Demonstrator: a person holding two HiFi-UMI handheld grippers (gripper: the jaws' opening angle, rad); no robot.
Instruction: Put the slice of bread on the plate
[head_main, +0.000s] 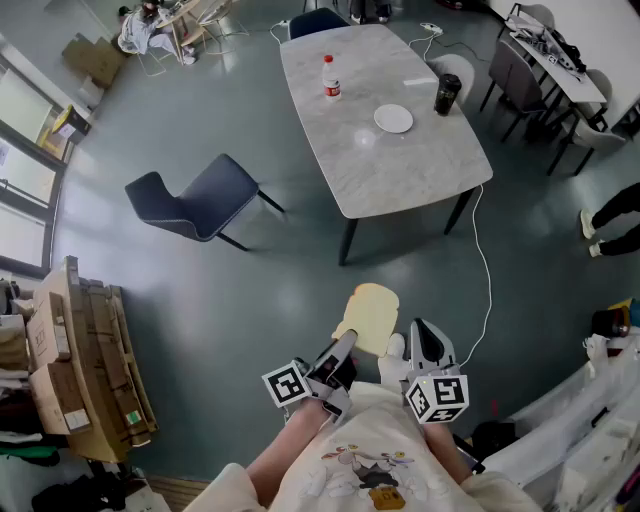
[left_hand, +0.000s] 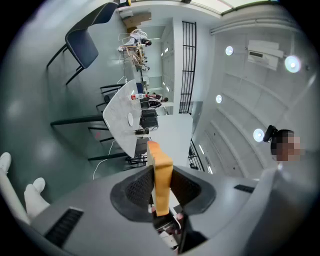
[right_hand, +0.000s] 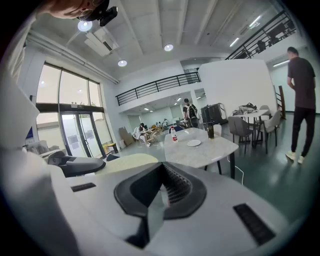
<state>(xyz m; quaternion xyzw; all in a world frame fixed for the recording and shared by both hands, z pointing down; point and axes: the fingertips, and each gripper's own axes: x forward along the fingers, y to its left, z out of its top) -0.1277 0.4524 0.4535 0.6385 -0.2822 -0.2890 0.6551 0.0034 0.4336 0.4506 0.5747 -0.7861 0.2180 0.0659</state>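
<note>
Gripping bread slice (head_main: 368, 315) flat, left tool (head_main: 346, 347) points it toward table (head_main: 400, 170); right tool (head_main: 421, 333) closed.

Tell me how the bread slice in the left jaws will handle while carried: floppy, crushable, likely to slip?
Likely soft: the left gripper pinches the slice of bread near one edge, so squeezing harder may dent it. It juts out without drooping, so probably light and stiff. Quick swings might tear the pinched edge.
</note>
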